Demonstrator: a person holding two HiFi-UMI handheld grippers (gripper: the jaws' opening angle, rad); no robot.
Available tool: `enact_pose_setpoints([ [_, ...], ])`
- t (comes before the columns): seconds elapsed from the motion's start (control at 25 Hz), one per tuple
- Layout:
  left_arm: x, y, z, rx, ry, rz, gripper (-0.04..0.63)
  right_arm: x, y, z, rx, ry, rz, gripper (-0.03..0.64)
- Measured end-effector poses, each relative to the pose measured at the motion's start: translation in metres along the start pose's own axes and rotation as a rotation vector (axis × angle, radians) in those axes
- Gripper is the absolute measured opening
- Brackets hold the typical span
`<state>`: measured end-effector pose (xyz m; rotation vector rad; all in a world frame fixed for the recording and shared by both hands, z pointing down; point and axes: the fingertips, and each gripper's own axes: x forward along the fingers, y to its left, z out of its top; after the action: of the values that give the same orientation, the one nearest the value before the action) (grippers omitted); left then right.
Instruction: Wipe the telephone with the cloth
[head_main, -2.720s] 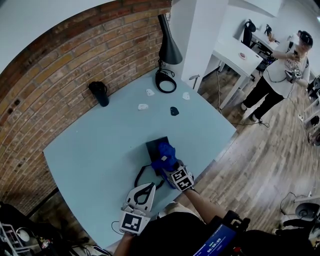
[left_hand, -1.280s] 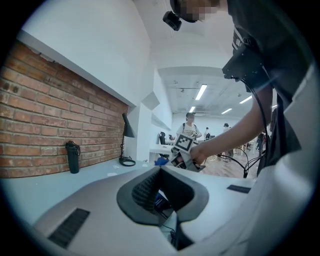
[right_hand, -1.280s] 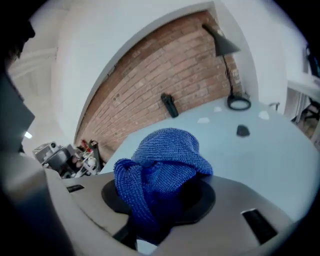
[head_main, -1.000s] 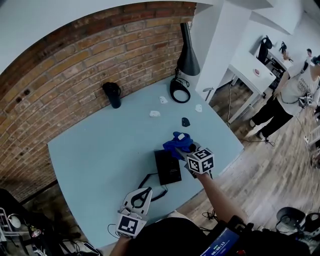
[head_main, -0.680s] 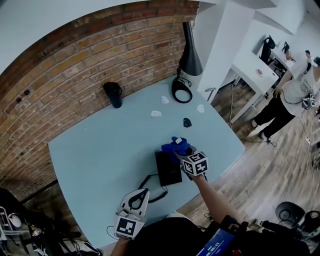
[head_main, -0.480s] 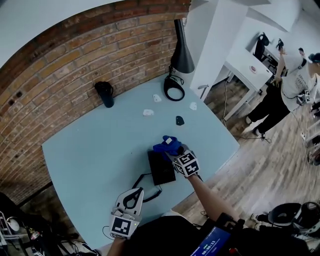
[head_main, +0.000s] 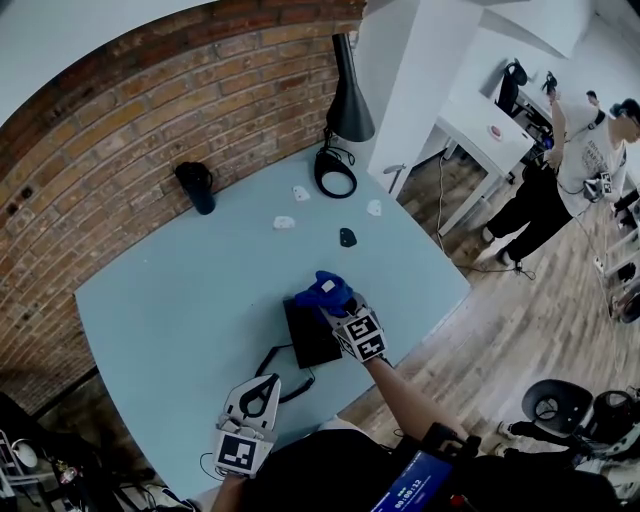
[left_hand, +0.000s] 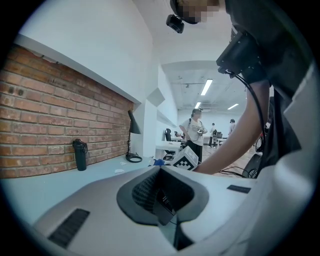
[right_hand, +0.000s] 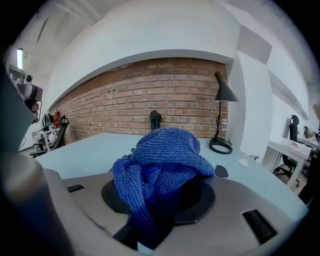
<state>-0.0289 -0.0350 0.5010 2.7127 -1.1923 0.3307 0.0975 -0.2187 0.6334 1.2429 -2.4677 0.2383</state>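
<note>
**Cloth clamped at the phone's far corner, left claw parked**

Your right gripper (head_main: 338, 303) has its jaws closed tight on the blue knitted cloth (right_hand: 165, 160). The cloth is bunched into a wad that spills out past the jaw tips, so you lead with fabric rather than hard plastic. That suits wiping, since only the soft part needs to meet the surface.

The black telephone (head_main: 308, 335) lies flat on the pale blue table (head_main: 170, 300), toward the table's 5 o'clock edge. Its cord (head_main: 272, 358) loops away at its 7 o'clock. The cloth sits at the phone's 1 o'clock corner. From the head view it looks pressed on or just above that corner, though the picture is too small to confirm contact.

Your left gripper (head_main: 262, 385) hangs at the phone's 7 o'clock, well apart from it, with its jaws together and nothing between them. It appears parked clear of the wiping path. If the phone slides under the wipe, that claw is the one placed to brace it.

The desk lamp (head_main: 345, 100) at the table's 1 o'clock and the dark bottle (head_main: 197, 187) at 11 o'clock stand far from the work.
</note>
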Motion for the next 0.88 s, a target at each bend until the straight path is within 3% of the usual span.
enact_pose_setpoints([
  [0.88,-0.004,-0.002,-0.002,-0.005,0.001,0.014,0.015,-0.011,0.007,-0.013,0.029,-0.019,-0.021,0.15],
])
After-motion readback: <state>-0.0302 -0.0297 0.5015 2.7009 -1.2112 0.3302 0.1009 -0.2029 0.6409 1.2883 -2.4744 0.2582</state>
